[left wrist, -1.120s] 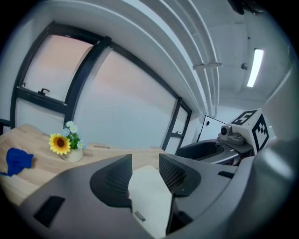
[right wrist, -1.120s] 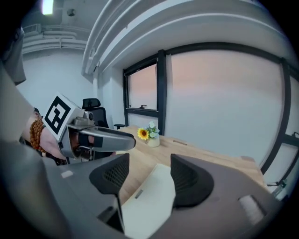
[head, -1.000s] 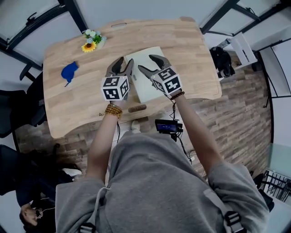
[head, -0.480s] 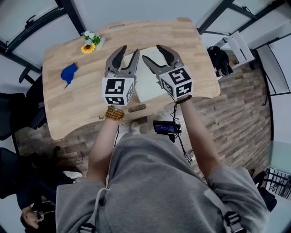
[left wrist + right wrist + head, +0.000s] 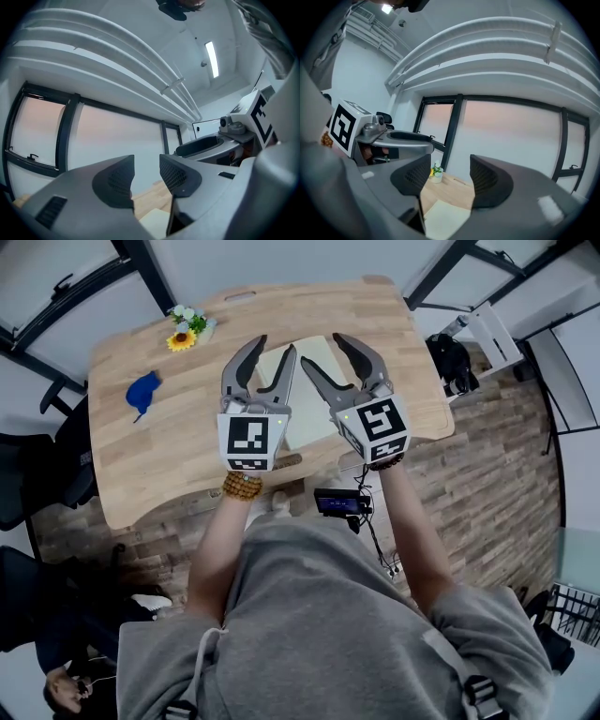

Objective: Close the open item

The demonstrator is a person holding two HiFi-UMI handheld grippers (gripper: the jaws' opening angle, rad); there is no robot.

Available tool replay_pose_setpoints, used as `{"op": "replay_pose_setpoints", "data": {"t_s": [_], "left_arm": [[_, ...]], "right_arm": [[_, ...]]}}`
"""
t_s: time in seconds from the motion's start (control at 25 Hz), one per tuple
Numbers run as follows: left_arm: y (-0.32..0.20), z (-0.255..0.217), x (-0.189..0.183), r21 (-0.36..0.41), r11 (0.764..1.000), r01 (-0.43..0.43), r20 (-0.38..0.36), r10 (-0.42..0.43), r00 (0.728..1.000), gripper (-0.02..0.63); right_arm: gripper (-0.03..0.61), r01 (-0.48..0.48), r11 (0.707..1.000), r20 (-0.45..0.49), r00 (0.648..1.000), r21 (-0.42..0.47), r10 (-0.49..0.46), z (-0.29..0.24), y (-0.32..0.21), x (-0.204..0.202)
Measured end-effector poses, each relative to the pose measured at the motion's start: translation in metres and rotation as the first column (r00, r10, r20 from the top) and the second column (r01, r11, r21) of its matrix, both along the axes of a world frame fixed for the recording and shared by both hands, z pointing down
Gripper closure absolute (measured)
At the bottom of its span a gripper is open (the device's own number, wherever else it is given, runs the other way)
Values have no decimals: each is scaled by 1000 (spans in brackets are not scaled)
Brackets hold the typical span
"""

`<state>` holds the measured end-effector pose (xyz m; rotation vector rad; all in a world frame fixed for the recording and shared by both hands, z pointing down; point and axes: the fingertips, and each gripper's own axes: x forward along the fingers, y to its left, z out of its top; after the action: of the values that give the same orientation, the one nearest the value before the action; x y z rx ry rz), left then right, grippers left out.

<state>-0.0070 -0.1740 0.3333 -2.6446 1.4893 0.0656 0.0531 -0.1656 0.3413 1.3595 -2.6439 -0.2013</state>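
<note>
The left tool (image 5: 275, 345) has its jaws partly apart with nothing between them. The right tool (image 5: 322, 348) stands a little wider, also empty. Both are held side by side above the tabletop (image 5: 159, 446), touching nothing and pointing toward the far edge. Beneath and between them lies the cream flat item (image 5: 302, 413), resting at the middle of the tabletop; whether it is open cannot be told. At the far left corner stands a small pot of flowers (image 5: 189, 324). A blue object (image 5: 142, 390) lies nearer, at the left edge, well apart from the cream flat item.
</note>
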Motion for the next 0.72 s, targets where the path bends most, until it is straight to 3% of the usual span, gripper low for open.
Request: {"op": "replay_pose_setpoints", "data": {"t_s": [0.28,0.72], "left_arm": [[9,11,-8,-11,1000,24,-11,-25,1000,454],[26,38,1,-69,997,24,-25,-26,999,469]], "right_arm": [[332,-60,997,-15,998,49,61,0,13,12],[416,-115,993,4,993,26,115,23,36,18]]}}
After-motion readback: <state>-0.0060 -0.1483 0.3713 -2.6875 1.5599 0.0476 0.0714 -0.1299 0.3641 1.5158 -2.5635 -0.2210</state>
